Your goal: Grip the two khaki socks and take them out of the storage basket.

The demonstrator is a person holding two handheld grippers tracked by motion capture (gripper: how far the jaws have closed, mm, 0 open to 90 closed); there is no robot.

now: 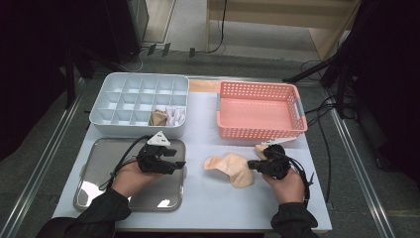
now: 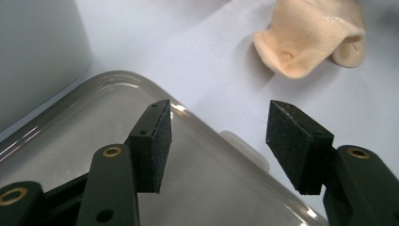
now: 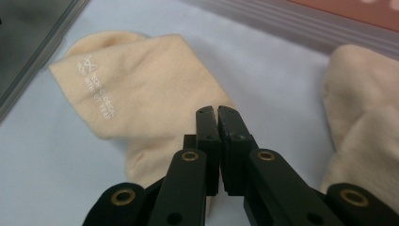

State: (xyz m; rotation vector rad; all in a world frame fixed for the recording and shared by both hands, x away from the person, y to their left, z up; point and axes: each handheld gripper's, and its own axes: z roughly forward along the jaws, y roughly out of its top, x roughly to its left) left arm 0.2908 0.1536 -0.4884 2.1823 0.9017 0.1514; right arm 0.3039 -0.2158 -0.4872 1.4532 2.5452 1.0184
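Two socks (image 1: 167, 117) already sit in the divider box (image 1: 115, 94); right gripper (image 3: 218, 112), pressed together, pinches a beige sock (image 3: 136, 84), left gripper (image 2: 215, 136) spread.

High view: fixed above the person's edge of the table (image 1: 208, 218), facing forward and down, far enough off to take in the whole top plus floor beyond; forearms enter at the frame bottom.

Left gripper view: rides low, very close over the tray (image 2: 94, 141) corner, looking along its jaws across the white top toward the sock (image 2: 310, 42) at the frame's upper right.

Right gripper view: close too, just above the same sock (image 3: 136, 89), looking along its jaws; tray edge (image 3: 28, 33) at upper left, basket (image 3: 357, 9) rim at upper right.

Shared: sock (image 1: 230, 168) and tray (image 1: 99, 158) appear in all three views; basket (image 1: 260, 111) in the high and right gripper views.
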